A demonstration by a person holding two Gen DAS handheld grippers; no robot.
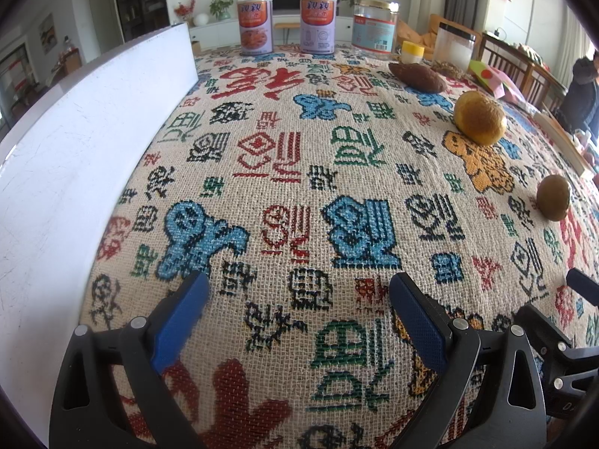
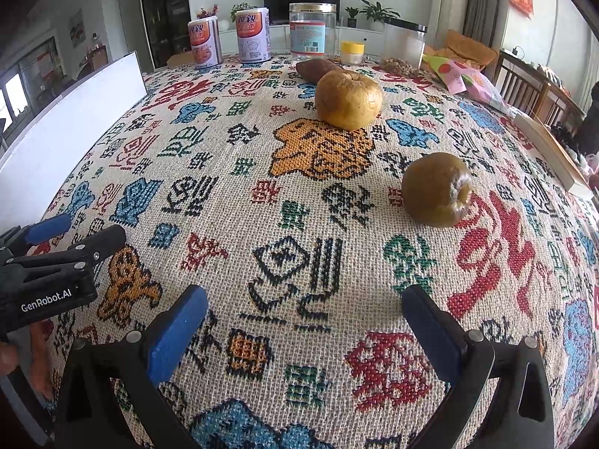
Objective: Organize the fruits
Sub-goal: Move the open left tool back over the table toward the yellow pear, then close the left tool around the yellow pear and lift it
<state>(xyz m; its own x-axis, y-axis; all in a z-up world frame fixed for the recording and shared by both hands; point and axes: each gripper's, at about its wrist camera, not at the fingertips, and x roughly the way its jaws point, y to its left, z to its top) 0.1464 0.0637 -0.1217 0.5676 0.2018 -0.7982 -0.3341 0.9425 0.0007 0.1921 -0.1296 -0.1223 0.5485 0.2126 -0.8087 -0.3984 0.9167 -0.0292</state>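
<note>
A yellow-brown round fruit (image 2: pixel 349 99) sits on the patterned tablecloth, far ahead of my right gripper (image 2: pixel 305 308). A smaller olive-green fruit (image 2: pixel 436 189) lies nearer, ahead and to the right of it. A brown sweet potato (image 2: pixel 316 69) rests behind the yellow fruit. My right gripper is open and empty. The left wrist view shows the same yellow fruit (image 1: pixel 480 118), green fruit (image 1: pixel 553 197) and sweet potato (image 1: pixel 417 76) off to the right. My left gripper (image 1: pixel 299 295) is open and empty over bare cloth. A white tray (image 1: pixel 75 142) lies to its left.
Two orange-labelled cans (image 2: pixel 253 35), a clear jar (image 2: pixel 312 30), a small yellow-lidded jar (image 2: pixel 352 53) and a black-lidded container (image 2: pixel 403 48) line the far edge. A pink bag (image 2: pixel 470 82) lies at the right. A person (image 1: pixel 584 91) sits beyond the table's right side.
</note>
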